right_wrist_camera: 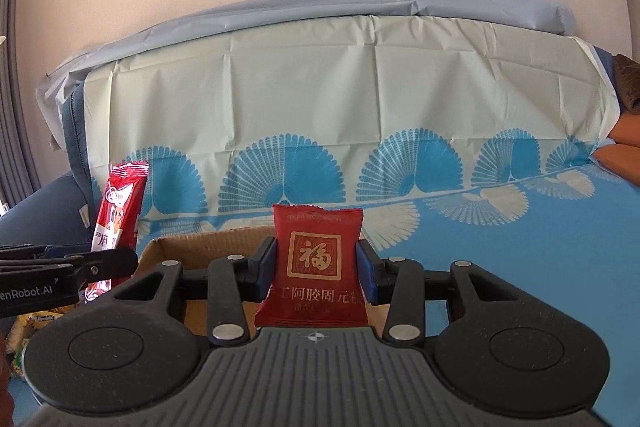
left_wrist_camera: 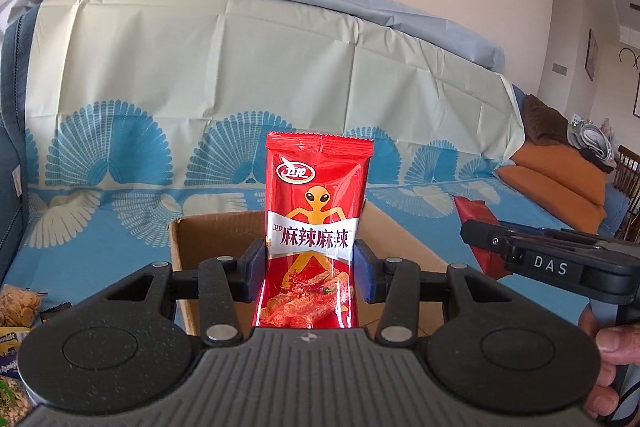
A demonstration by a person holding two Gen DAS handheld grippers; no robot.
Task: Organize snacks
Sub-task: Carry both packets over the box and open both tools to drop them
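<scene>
My left gripper [left_wrist_camera: 310, 269] is shut on a bright red spicy-strip packet [left_wrist_camera: 316, 219] with an orange alien figure, held upright above an open cardboard box [left_wrist_camera: 208, 239]. My right gripper [right_wrist_camera: 318, 269] is shut on a dark red square packet [right_wrist_camera: 316, 267] with a gold character, held upright over the same cardboard box [right_wrist_camera: 188, 247]. The right gripper also shows in the left wrist view [left_wrist_camera: 472, 233] at the right, with the dark red packet [left_wrist_camera: 476, 219] behind it. The left gripper [right_wrist_camera: 132, 261] and its packet [right_wrist_camera: 120, 211] show at the left of the right wrist view.
The box stands on a sofa covered with a blue and cream fan-patterned cloth [left_wrist_camera: 200, 87]. Several other snack bags [left_wrist_camera: 16, 311] lie at the lower left. Orange cushions [left_wrist_camera: 560, 183] and clutter sit at the far right. A hand [left_wrist_camera: 612, 367] holds the right gripper.
</scene>
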